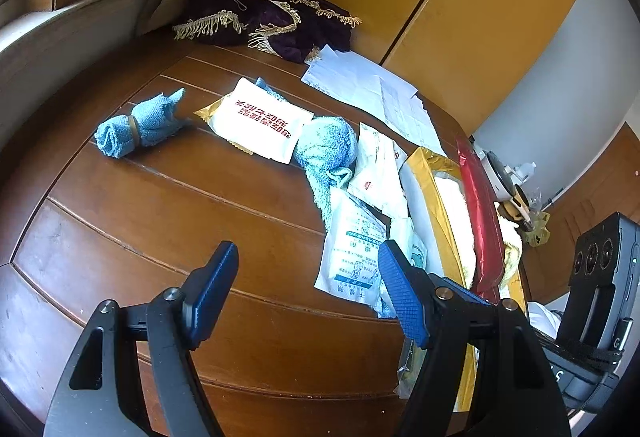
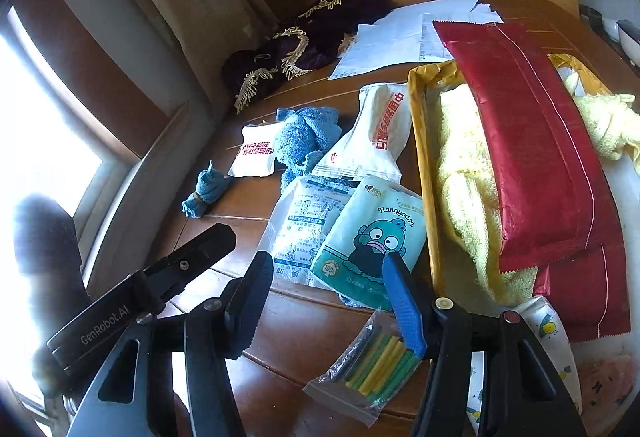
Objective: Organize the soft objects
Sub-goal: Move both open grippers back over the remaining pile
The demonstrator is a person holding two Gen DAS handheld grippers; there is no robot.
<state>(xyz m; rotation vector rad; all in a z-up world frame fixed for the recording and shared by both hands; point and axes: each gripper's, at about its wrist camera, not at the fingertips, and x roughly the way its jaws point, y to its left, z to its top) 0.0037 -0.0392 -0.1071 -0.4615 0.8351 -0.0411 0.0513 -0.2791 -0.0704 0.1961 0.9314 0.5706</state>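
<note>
both grippers' jaws spread, empty; right gripper (image 2: pixel 326 279) should drop onto the cartoon tissue pack (image 2: pixel 370 237) between its jaws, pinch mid-pack

The black body of the left gripper (image 2: pixel 132 293), seen from the right wrist view, reads "GenRobot.AI". A pale green tissue pack (image 2: pixel 368 237) carries "Hangyodon" above a cartoon fish and a small "100%" badge. The white packets (image 2: pixel 376 133) bear red Chinese characters, too distorted to read.
</note>
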